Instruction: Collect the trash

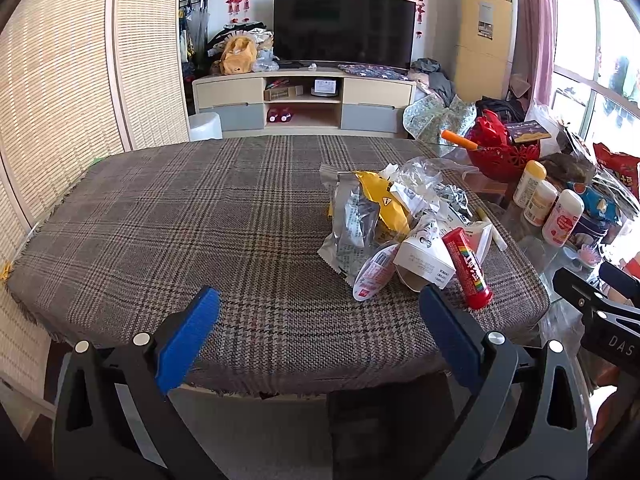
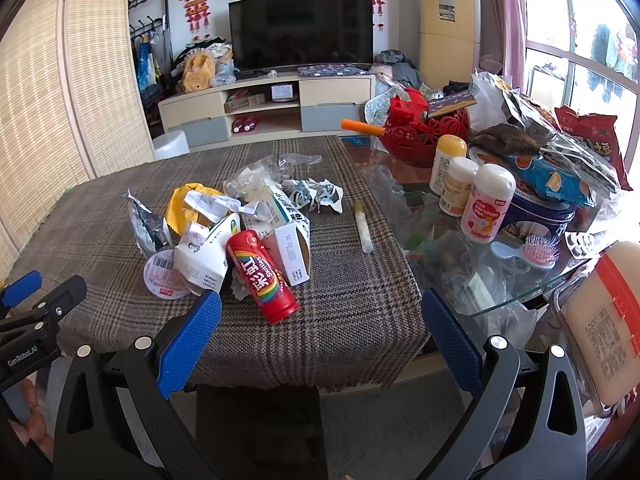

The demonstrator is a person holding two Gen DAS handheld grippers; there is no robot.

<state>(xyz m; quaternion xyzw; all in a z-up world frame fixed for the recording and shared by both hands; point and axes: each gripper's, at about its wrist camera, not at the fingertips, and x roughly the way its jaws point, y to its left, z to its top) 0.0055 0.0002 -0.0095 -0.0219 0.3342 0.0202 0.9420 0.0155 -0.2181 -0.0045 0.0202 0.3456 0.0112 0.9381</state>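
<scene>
Both grippers, left (image 1: 320, 312) and right (image 2: 320, 312), hang wide open with nothing in them just off the near edge of the plaid-covered table (image 2: 352, 292), while the trash pile (image 2: 236, 224) sits toward its right edge, red candy tube (image 2: 262, 276) nearest.

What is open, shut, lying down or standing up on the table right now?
left gripper: open, empty
right gripper: open, empty
red candy tube: lying down
white carton: open end, on its side
three white bottles: upright, capped
pink hairbrush: lying flat
TV: off
</scene>
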